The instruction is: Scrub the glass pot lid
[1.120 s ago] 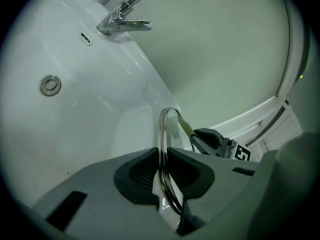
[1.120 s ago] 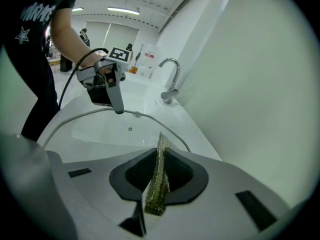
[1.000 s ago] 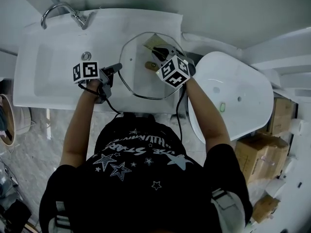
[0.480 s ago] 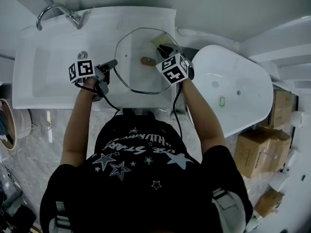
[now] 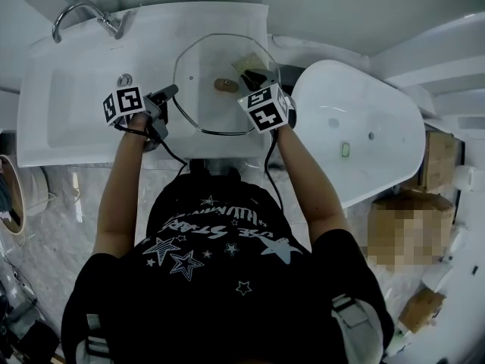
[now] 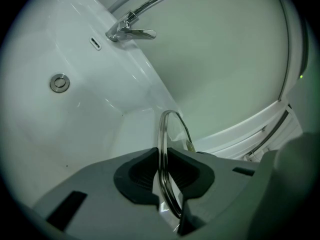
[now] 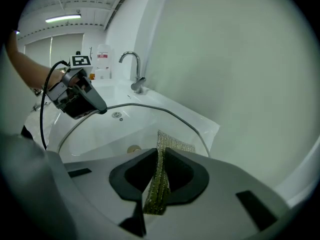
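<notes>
A glass pot lid (image 5: 204, 105) with a metal rim and a brown knob (image 5: 225, 85) is held over the right part of the white sink (image 5: 76, 120). My left gripper (image 5: 168, 95) is shut on the lid's left rim; in the left gripper view the rim (image 6: 172, 116) runs edge-on between the pads. My right gripper (image 5: 254, 74) is shut on a yellow-green scouring pad (image 5: 246, 65), which lies on the glass right of the knob. In the right gripper view the pad (image 7: 160, 179) is pinched between the jaws, with its end on the lid (image 7: 100, 134).
A chrome faucet (image 5: 83, 14) and drain (image 5: 124, 80) are at the sink's left. A white oval tub (image 5: 356, 127) stands to the right of the sink. Cardboard boxes (image 5: 420, 309) sit on the floor at lower right. A grey wall rises behind the sink.
My right gripper has slid the pad across the glass away from the knob, toward the right rim, and has rolled. The left gripper keeps its hold on the rim.
</notes>
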A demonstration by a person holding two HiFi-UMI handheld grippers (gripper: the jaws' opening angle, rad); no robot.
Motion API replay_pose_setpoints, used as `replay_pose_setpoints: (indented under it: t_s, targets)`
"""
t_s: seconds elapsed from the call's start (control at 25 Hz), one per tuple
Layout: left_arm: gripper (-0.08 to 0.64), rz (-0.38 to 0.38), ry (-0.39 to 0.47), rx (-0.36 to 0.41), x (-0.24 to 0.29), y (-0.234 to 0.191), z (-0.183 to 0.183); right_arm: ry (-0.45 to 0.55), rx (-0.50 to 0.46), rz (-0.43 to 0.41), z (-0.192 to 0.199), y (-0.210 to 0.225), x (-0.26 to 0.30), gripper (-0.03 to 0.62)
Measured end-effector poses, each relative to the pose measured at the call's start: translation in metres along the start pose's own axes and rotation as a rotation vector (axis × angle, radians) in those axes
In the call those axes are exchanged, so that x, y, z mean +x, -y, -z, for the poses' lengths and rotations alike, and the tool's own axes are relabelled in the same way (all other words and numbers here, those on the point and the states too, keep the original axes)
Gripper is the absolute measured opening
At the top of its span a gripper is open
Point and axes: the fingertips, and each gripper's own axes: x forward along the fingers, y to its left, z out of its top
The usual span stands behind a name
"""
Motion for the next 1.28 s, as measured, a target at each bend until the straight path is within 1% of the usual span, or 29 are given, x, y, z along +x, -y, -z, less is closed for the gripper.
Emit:
replay_pose_setpoints:
  t_s: [0.28,0.6,1.08,1.28]
  targets:
    - [0.061,-0.007,0.019,-0.014,-0.001,0.000,0.001,0.001,0.097,-0.036,0.010,-0.016,-0.009,0.051]
    - [0.061,-0.021,0.029,-0.021,-0.001,-0.001,0.003,0.009,0.212,-0.174,0.016,-0.049,-0.024,0.052]
    - [0.061,-0.038,0.041,-0.022,-0.002,-0.002,0.005,0.057,0.310,-0.347,0.004,-0.094,-0.042,0.052]
    - [0.061,-0.040,0.047,-0.030,-0.002,-0.002,0.006,0.078,0.315,-0.365,0.000,-0.096,-0.046,0.052]
